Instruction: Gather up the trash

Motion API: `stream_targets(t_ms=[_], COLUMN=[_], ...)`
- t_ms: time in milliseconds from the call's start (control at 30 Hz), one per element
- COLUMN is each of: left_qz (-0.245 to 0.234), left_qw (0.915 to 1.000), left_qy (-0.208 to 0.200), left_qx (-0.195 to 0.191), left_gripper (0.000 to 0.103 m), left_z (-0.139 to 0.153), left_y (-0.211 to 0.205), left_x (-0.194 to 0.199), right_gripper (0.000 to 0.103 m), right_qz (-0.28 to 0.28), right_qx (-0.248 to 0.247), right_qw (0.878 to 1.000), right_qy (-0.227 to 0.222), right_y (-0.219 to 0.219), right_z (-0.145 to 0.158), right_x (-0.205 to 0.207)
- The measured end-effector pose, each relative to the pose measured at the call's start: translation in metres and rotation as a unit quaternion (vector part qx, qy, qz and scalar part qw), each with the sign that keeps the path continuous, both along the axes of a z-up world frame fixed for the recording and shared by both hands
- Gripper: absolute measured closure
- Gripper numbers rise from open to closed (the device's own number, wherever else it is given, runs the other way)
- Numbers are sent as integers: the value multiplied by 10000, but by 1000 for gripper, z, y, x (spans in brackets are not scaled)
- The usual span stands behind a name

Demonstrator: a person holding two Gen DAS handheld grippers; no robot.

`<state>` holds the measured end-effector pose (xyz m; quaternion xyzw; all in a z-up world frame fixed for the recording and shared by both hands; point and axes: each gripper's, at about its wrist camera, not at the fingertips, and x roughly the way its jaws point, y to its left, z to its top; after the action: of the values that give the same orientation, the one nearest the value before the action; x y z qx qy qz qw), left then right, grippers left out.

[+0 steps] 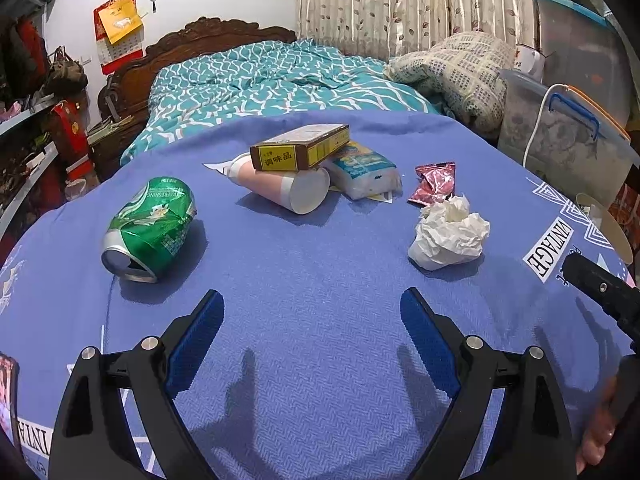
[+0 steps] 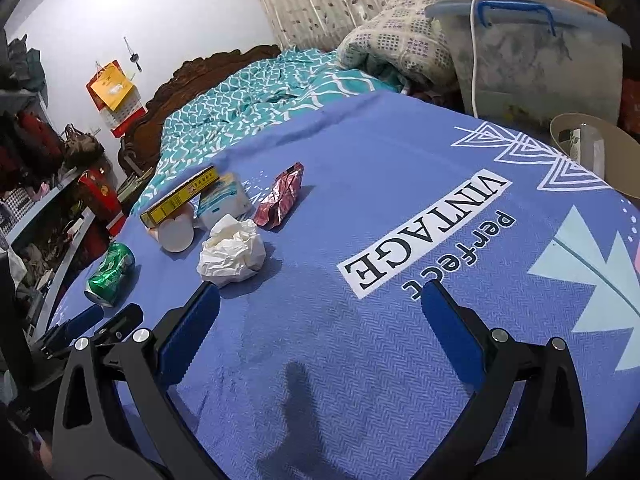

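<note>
Trash lies on a blue cloth [image 1: 320, 280]. A crushed green can [image 1: 150, 228] [image 2: 110, 274] sits at the left. A paper cup [image 1: 288, 188] [image 2: 176, 232] lies on its side under a yellow box [image 1: 300, 148] [image 2: 180, 198], beside a blue-white packet [image 1: 366, 172] [image 2: 224, 198]. A red foil wrapper [image 1: 434, 184] [image 2: 282, 196] and a crumpled white tissue [image 1: 450, 234] [image 2: 232, 254] lie at the right. My left gripper [image 1: 312, 304] is open and empty, short of the trash. My right gripper [image 2: 320, 300] is open and empty, its left finger beside the tissue.
A beige bin [image 2: 592, 148] [image 1: 604, 220] stands past the cloth's right edge, next to a clear storage box [image 1: 568, 140] [image 2: 532, 60]. Behind are a teal-covered bed [image 1: 272, 76], a folded quilt [image 1: 452, 68] and curtains [image 1: 400, 4]. Cluttered shelves [image 1: 28, 128] line the left.
</note>
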<state>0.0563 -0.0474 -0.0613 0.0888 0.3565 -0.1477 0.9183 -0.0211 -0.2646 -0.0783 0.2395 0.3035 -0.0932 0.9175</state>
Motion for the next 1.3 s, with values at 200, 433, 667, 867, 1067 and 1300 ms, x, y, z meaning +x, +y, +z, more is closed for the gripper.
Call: stream_targets(t_ms=[200,433,667,867,1067,1300], left_qz=[10,51,79,30,79,424], left_qw=[9998,9998,9992,9989,9988,9944], left_qy=[-221,-199,-336,-399,-270,-42], left_qx=[22,4,-186,-250,-405,-963], left_gripper=[9,9,9,9,9,9], left_z=[4,4,8,10,9,8], left_y=[0,1,7,8,15,40], left_x=[-7,-6,-10,-12,-7,3], right_gripper=[3,3,3,3,3,10], right_qz=[14,39,60,57,100,441], right_qx=[20,24,30,28,4,150], right_qw=[10000,10000,10000,10000,9999,9989], right_qy=[-14,10,27,28,34,77], right_y=[1,3,3,4,5,8], right_z=[0,0,-1,-1,-2,-1], right_x=[0,0,1,1,1,10])
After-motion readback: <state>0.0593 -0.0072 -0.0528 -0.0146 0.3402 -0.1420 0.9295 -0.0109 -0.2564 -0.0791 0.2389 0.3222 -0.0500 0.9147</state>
